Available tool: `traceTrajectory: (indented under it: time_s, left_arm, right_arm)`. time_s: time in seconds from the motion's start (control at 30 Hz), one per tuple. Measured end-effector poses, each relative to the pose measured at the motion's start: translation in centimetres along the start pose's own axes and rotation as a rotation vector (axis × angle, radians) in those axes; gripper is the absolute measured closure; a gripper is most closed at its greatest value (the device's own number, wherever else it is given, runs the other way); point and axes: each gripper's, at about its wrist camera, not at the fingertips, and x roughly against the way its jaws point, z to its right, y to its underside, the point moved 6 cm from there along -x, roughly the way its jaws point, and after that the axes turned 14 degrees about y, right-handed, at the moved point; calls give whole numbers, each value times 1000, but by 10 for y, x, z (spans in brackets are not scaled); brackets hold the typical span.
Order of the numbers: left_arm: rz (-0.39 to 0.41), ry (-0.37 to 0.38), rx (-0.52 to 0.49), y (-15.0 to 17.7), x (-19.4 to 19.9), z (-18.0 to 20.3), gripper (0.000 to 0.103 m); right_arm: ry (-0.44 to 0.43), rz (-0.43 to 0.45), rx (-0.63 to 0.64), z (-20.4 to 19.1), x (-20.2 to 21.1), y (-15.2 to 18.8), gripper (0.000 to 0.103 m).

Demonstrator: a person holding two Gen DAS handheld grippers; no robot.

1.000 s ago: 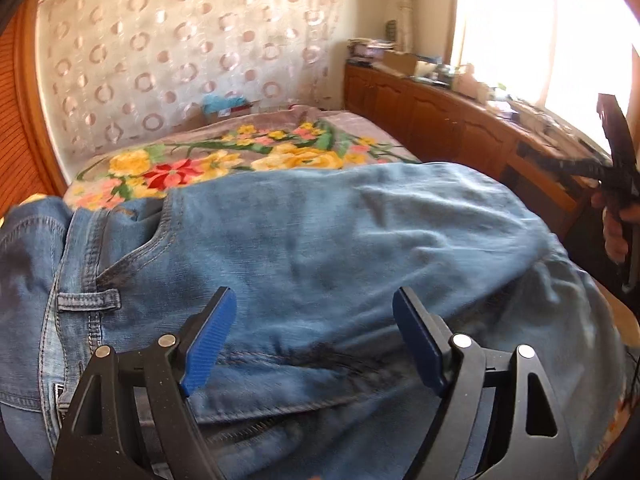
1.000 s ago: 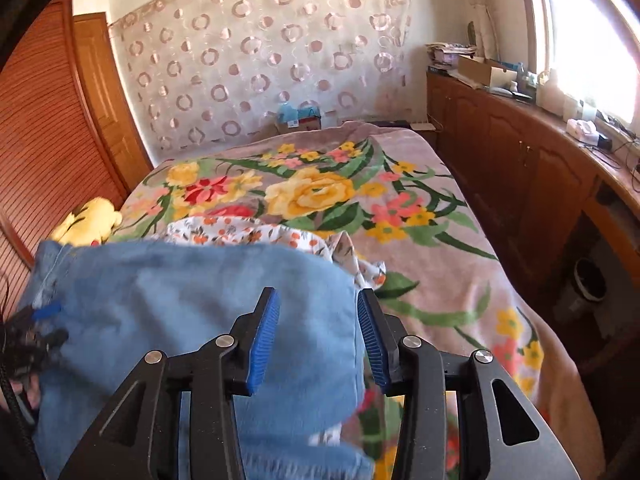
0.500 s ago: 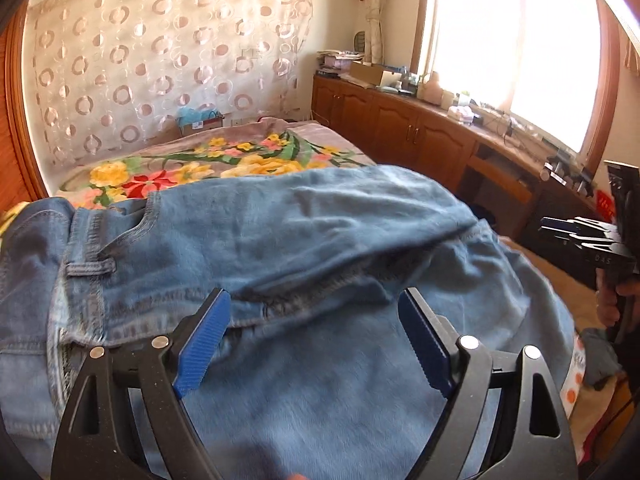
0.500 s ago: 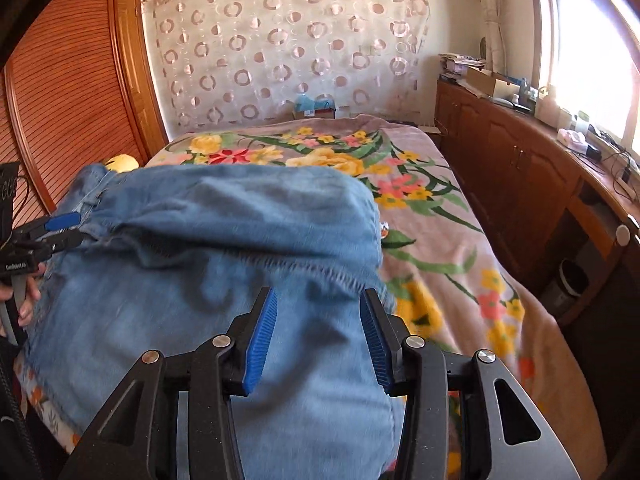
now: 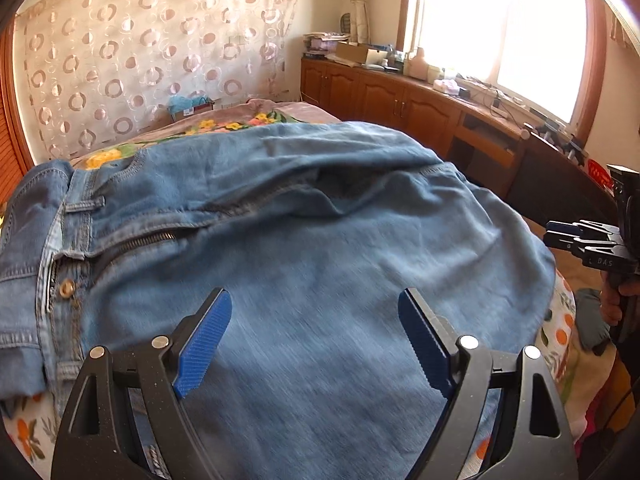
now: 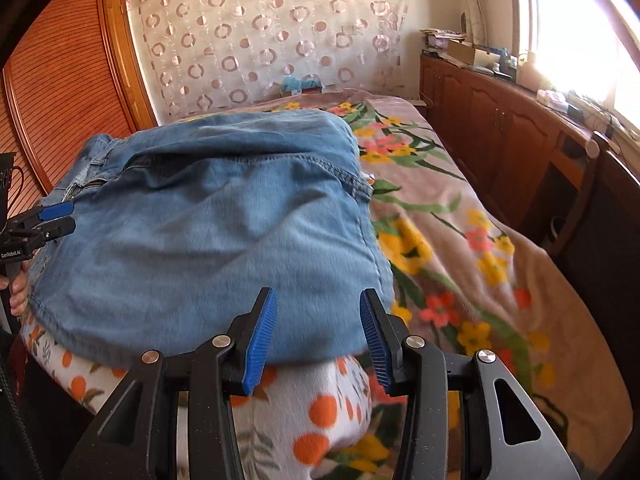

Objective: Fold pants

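While the jeans [image 5: 320, 240] hide the bed [image 6: 460, 220], both grippers gape empty.

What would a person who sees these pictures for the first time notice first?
First the blue jeans, folded over on the near end of the bed, with the zipper open at the left. Behind them lies the flowered blanket, stretching to the curtain with rings. Both claws, left claw and right claw, stand open over the jeans.
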Motion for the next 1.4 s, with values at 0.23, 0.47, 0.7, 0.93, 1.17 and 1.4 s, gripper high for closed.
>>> traceTrajectory:
  time_s: [0.23,0.47,0.7,0.93,1.17,1.4]
  left_arm:
    - [-10,-20,26,17,8,1,17]
    - [-4,-21,42,30,23,7,17]
    - [-15,-35,60,35,27,3,17]
    - [-14,-43,77,40,30,-4,17]
    - [-19,-42,96,43,29,-7,17]
    - [-21,-34,86,42,29,-3,17]
  right_arm:
    - [13,-30,-12,7,13,22,58]
    - [-10,-8,-3,-5,6,19,58]
    - [-30,59,-4,-6,5,-18,99]
    - [-96,102,70,-39,-1,-59,99]
    - [-140,57,142,-68,-35,-70,99]
    - [-119,78,43,-37,-16,-69,57]
